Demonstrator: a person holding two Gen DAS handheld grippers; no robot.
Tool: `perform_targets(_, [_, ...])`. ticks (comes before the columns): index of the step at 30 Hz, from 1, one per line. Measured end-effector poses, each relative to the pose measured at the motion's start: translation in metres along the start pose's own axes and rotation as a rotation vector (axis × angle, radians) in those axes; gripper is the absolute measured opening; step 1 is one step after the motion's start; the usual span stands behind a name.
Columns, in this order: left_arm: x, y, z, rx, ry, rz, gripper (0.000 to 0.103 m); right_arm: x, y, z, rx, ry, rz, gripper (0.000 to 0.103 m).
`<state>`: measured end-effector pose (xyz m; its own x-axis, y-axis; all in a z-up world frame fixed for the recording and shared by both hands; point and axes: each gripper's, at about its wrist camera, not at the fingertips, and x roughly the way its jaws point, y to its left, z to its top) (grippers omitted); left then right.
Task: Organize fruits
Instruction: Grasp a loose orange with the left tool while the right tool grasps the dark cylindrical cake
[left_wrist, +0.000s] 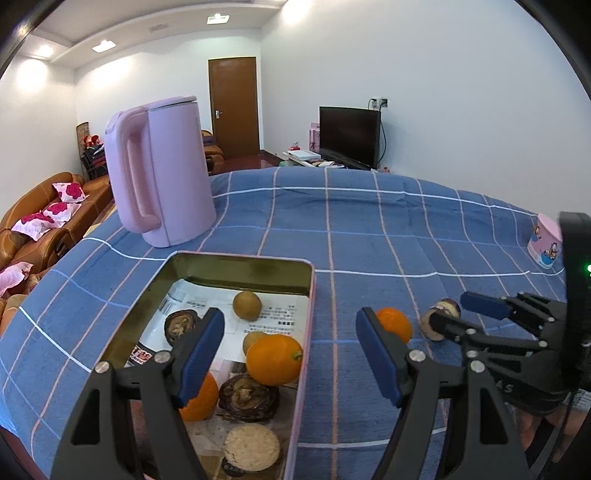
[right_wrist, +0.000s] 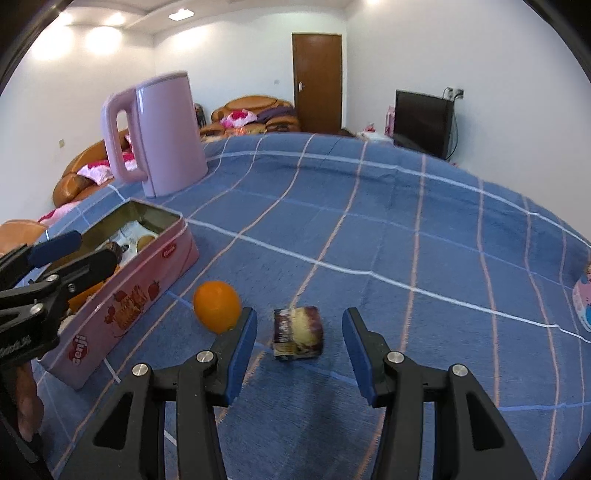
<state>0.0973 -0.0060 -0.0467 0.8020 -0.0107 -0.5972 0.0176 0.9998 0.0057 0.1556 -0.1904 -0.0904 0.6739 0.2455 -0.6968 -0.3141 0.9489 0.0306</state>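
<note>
A pink tin box (left_wrist: 309, 332) lies open on the blue checked cloth and holds two oranges (left_wrist: 273, 360), small brown fruits (left_wrist: 247, 305), dark passion-fruit halves (left_wrist: 247, 397) and a round cracker. My left gripper (left_wrist: 291, 350) is open and empty above the tin's right rim. On the cloth right of the tin lie a loose orange (right_wrist: 217, 305) and a purple passion-fruit piece (right_wrist: 298, 331). My right gripper (right_wrist: 299, 354) is open, its fingers either side of that piece, just short of it. The right gripper also shows in the left wrist view (left_wrist: 458, 314).
A pink kettle (left_wrist: 159, 173) stands on the cloth behind the tin. A small pink cup (left_wrist: 546, 240) sits at the far right edge of the table. Sofas, a door and a TV lie beyond the table.
</note>
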Motion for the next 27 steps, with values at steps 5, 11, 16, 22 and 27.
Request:
perform_targets(5, [0.001, -0.010, 0.001, 0.016, 0.000, -0.002, 0.076, 0.010, -0.006, -0.001, 0.026, 0.048, 0.030, 0.034])
perform_targets(11, [0.005, -0.031, 0.001, 0.055, 0.003, -0.010, 0.076, -0.008, -0.016, -0.004, 0.054, -0.028, -0.025, 0.031])
perform_targets(16, [0.016, -0.057, -0.001, 0.103, 0.029, -0.031, 0.076, -0.019, -0.043, -0.006, 0.105, -0.063, -0.100, 0.031])
perform_targets(22, [0.037, -0.074, 0.000, 0.132, 0.077, -0.038, 0.076, -0.027, -0.056, -0.007, 0.148, -0.089, -0.079, 0.031])
perform_targets(27, [0.050, -0.084, 0.002, 0.152, 0.120, -0.049, 0.074, -0.027, -0.053, -0.006, 0.138, -0.099, -0.084, 0.031])
